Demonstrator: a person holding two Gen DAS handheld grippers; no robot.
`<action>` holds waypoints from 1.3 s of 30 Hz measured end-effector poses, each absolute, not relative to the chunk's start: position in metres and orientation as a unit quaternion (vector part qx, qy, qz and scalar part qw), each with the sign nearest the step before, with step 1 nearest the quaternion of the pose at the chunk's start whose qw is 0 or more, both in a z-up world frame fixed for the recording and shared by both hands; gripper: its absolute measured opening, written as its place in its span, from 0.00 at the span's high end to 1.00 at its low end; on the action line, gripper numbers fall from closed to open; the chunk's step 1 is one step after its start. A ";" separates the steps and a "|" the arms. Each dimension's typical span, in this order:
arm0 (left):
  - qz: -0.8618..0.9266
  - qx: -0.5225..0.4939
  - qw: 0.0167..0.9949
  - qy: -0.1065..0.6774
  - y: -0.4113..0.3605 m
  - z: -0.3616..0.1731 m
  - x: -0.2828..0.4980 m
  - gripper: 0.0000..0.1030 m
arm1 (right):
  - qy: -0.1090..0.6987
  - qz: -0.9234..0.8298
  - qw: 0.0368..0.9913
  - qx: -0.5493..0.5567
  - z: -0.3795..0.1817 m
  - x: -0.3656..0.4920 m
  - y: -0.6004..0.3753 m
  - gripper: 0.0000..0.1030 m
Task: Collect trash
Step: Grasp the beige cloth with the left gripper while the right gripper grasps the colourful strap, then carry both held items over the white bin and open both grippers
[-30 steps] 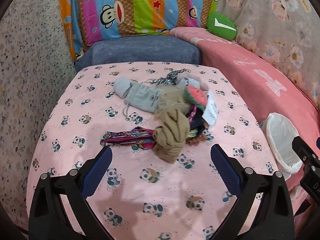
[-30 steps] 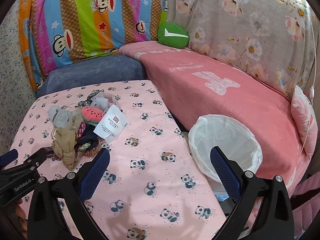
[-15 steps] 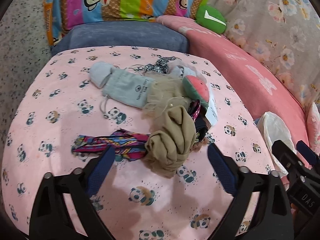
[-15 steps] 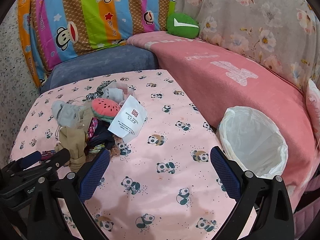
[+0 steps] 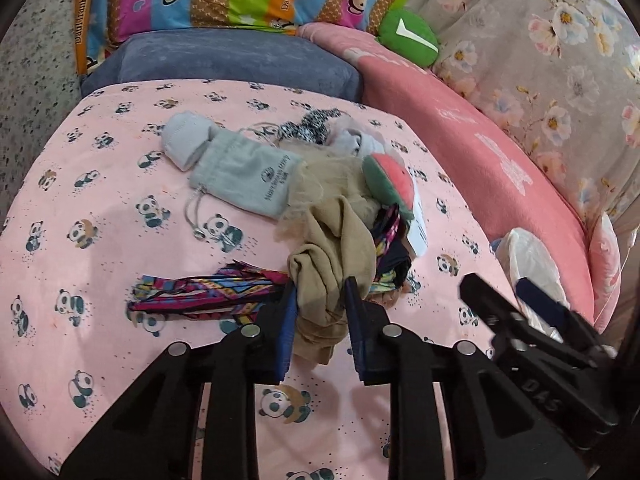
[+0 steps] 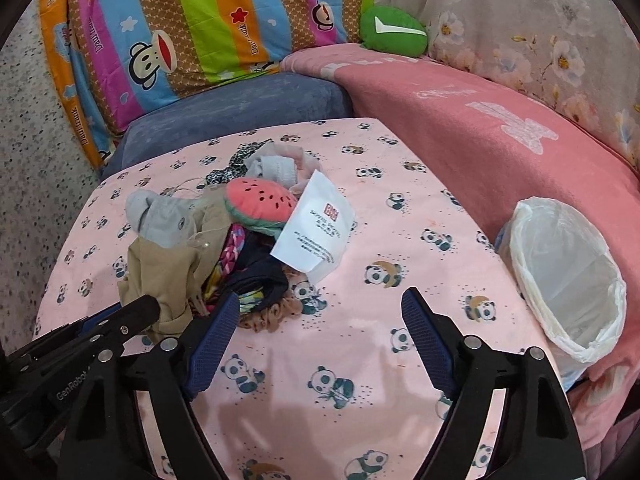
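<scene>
The left gripper (image 5: 322, 308) was clamped on the tan stocking (image 5: 334, 252), best lifted slowly toward the lined bin (image 6: 568, 276); the right gripper (image 6: 316, 336), beside that bin, gaped empty.

The tan cloth (image 5: 332, 256) covers the right end of the striped band (image 5: 200, 292) and part of the dark fabric (image 6: 256, 276). Small print on the white packet (image 6: 316, 228) is too small to read. The right hand-held gripper (image 5: 516, 300) hides part of the bin liner (image 5: 532, 256). The liner's (image 6: 568, 276) base is out of sight.
</scene>
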State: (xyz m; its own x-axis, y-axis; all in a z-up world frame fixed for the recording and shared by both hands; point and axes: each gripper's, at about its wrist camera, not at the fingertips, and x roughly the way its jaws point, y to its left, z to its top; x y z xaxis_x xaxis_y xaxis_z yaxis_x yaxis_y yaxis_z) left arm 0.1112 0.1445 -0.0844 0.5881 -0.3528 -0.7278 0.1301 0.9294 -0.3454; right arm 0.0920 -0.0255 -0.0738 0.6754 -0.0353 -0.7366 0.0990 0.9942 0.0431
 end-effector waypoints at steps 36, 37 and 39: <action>-0.147 -0.132 0.909 0.368 0.130 -0.007 0.106 0.78 | 0.320 0.045 0.938 0.126 -0.010 0.093 -0.045 0.97; -0.153 -0.130 0.910 0.364 0.123 -0.001 0.104 0.78 | 0.311 0.040 0.941 0.126 -0.003 0.089 -0.053 0.97; -0.165 -0.124 0.911 0.356 0.107 0.010 0.102 0.78 | 0.296 0.031 0.946 0.128 0.010 0.083 -0.067 0.97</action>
State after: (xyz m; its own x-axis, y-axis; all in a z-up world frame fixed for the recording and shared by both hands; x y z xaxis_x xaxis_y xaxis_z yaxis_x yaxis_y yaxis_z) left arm 0.1016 0.1073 0.0099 0.6918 -0.3890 -0.6083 0.2130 0.9149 -0.3428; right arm 0.0831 -0.0671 0.0104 0.8227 0.1337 -0.5525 0.0174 0.9655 0.2597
